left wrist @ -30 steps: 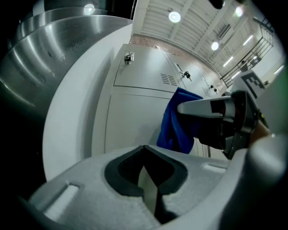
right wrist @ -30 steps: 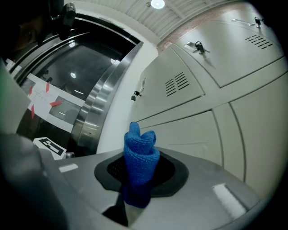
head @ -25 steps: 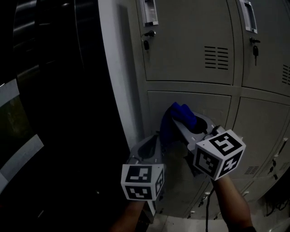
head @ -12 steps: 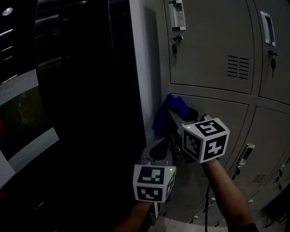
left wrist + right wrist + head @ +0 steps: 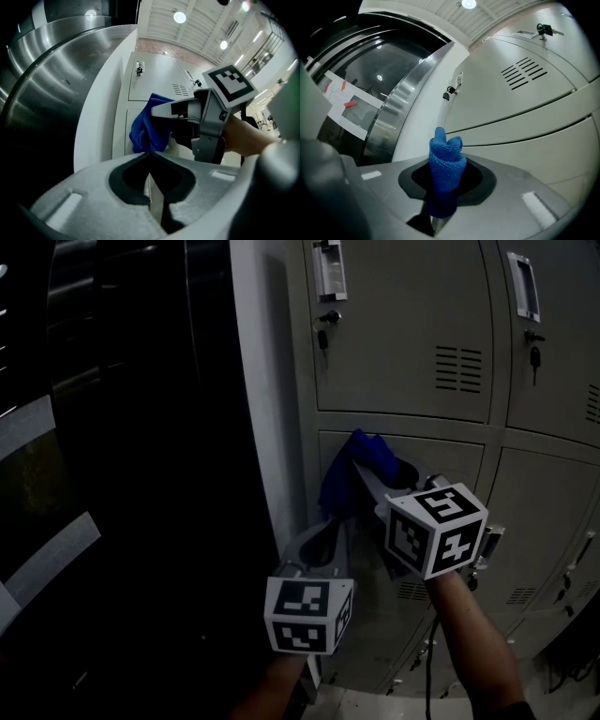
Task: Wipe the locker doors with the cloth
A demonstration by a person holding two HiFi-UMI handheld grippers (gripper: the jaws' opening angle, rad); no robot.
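**Two grippers at the locker bank, one with the cloth**

Two bare forearms rise from the lower edge of the head view. The right forearm [image 5: 469,634] angles up and to the left, carrying the right gripper [image 5: 367,476] to the grey locker doors [image 5: 403,334]. Its jaws are clamped on a bunched blue cloth [image 5: 445,159], which sticks out past their tips. The cloth sits at the upper left corner of the middle-row door [image 5: 441,457], just below the seam under the top door. Whether it touches the metal cannot be told.

The left gripper [image 5: 339,526] is held lower, just left of the right one, and points up at the hanging cloth. Its jaws are pressed together with nothing between them.
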